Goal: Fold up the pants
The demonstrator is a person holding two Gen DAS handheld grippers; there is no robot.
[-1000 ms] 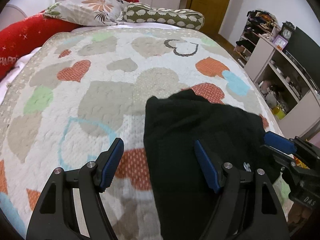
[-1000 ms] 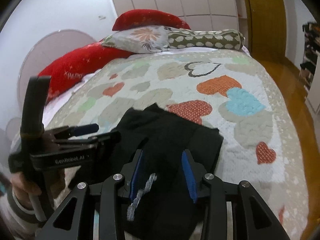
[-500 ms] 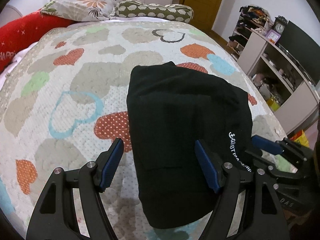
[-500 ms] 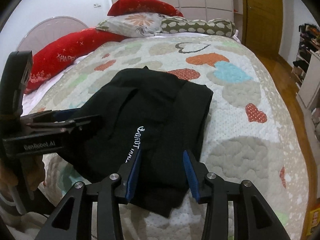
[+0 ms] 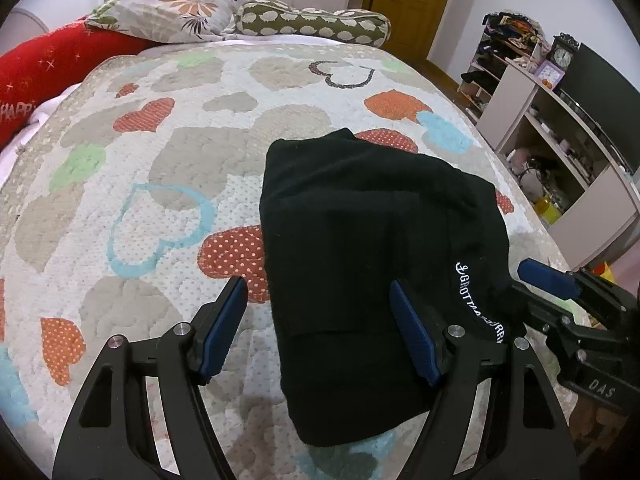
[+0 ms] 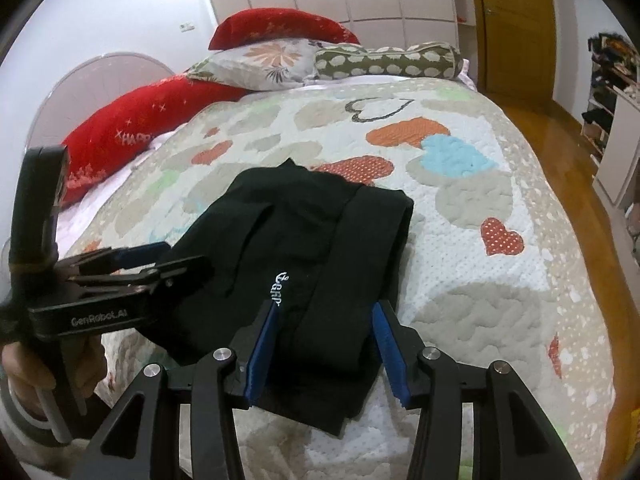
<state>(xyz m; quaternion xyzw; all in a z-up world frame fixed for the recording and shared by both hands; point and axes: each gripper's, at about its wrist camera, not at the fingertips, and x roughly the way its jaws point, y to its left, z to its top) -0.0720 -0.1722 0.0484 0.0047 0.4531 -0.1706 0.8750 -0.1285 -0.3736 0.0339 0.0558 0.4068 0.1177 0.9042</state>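
Observation:
The black pants point(image 5: 360, 248) lie folded in a compact stack on the heart-patterned quilt point(image 5: 168, 168), white lettering along one edge. They also show in the right wrist view point(image 6: 304, 264). My left gripper point(image 5: 320, 328) is open and empty, above the near left part of the stack. My right gripper point(image 6: 326, 340) is open and empty, over the near edge of the pants. The right gripper shows in the left wrist view point(image 5: 560, 292), and the left gripper in the right wrist view point(image 6: 148, 264), beside the pants.
Red pillows point(image 6: 132, 128), a floral pillow point(image 5: 160, 12) and a green spotted bolster point(image 5: 316, 24) lie at the head of the bed. Shelves point(image 5: 560, 128) with a clock stand to the right. Wooden floor point(image 6: 580, 152) and a door point(image 6: 516, 24) lie beyond the bed.
Both grippers have pulled back and up from the pants. The right gripper has opened wider. The folded stack now lies free on the quilt.

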